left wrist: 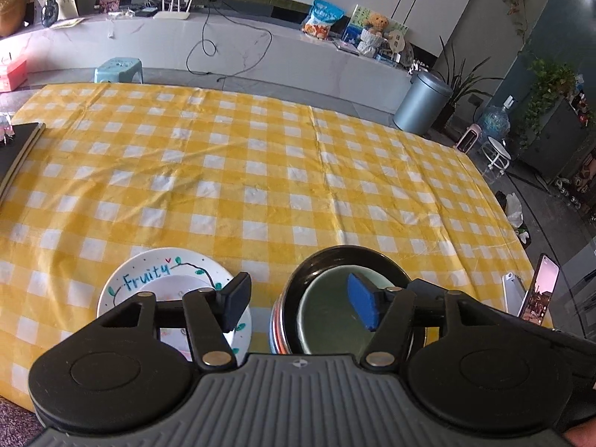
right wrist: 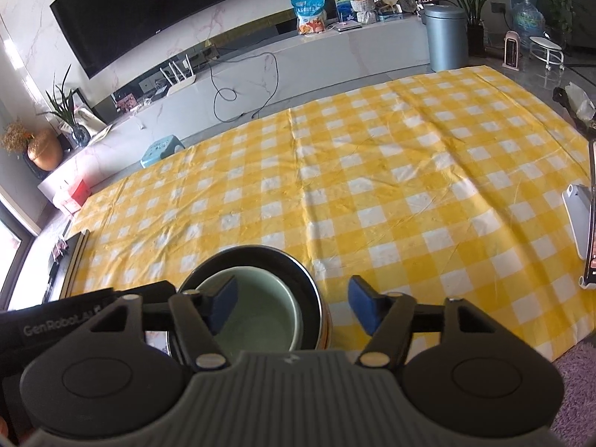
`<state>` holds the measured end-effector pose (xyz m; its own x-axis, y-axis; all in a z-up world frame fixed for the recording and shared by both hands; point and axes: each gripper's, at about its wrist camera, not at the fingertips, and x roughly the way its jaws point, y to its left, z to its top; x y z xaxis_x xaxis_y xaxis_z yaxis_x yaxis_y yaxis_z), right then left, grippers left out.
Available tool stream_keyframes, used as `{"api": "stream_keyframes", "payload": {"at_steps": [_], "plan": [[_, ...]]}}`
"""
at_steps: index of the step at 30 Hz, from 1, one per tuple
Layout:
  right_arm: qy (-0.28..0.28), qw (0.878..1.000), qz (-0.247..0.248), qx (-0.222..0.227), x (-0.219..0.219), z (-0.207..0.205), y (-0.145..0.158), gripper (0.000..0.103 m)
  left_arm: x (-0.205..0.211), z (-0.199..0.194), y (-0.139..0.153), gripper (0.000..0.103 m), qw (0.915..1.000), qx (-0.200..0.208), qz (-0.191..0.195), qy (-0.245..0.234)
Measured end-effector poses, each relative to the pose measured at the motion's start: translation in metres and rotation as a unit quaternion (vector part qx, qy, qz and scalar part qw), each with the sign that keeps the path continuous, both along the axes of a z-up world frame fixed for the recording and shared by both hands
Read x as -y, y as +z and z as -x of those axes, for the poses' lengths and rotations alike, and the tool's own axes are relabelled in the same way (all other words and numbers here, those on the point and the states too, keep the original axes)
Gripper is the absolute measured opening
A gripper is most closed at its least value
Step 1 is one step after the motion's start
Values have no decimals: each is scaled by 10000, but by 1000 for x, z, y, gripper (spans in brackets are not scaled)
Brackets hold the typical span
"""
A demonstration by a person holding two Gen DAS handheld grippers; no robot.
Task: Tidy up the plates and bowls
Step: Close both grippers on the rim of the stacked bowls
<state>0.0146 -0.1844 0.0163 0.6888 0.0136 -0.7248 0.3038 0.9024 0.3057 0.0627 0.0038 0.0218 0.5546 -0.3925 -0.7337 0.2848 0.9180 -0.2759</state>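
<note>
- Yellow-and-white checked cloth (left wrist: 260,171) covered the counter and filled most of both views; all the crockery sat along its lower edge, right under the tools.
- Black-rimmed bowl (left wrist: 357,255) stood at lower centre-right of the left wrist view with a pale green bowl (left wrist: 327,316) nested inside it, so the bowls looked already stacked.
- White plate (left wrist: 156,272) lettered "Fruity" lay just beside that stack, to its left in the frame, apart from it and flat on the cloth.
- The left tool (left wrist: 301,300) stood open and held nothing: one fingertip hung over the plate's right rim, the other over the green bowl, so the gap between plate and stack lay between them.
- The right tool (right wrist: 294,307) was also open and empty; in its view the stack sat at lower left, one fingertip over the green bowl, the other over bare cloth to the right.
- Judged from this, the plate lay nearer the left tool, down and left of its fingers, and out of the right wrist view; a move to it would fall to that side.
</note>
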Motion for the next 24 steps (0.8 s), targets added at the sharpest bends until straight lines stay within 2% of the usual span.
{"api": "stream_keyframes", "payload": {"at_steps": [1,5,10,14,17,20,24], "plan": [[-24,10000,-15,42,1,1,0,79,-2,2,0,78,10000,87,-2,46],[-44,10000,-33,43,4,3,-1,82,-11,7,-4,79,9998,118,137,112],[-137,9995,-292,-50,12,5,-11,86,-28,9,-20,80,9972,-175,603,407],[-280,9979,-559,-166,20,7,-26,86,-43,9,-40,80,9896,-488,1076,814],[-385,9944,-939,-291,25,7,-41,86,-48,9,-53,80,9839,-707,1317,981],[-462,9898,-1288,-401,28,6,-52,86,-45,7,-58,80,9833,-785,1341,951],[-478,9872,-1456,-442,31,4,-60,85,-37,5,-64,80,9830,-867,1365,874]]}}
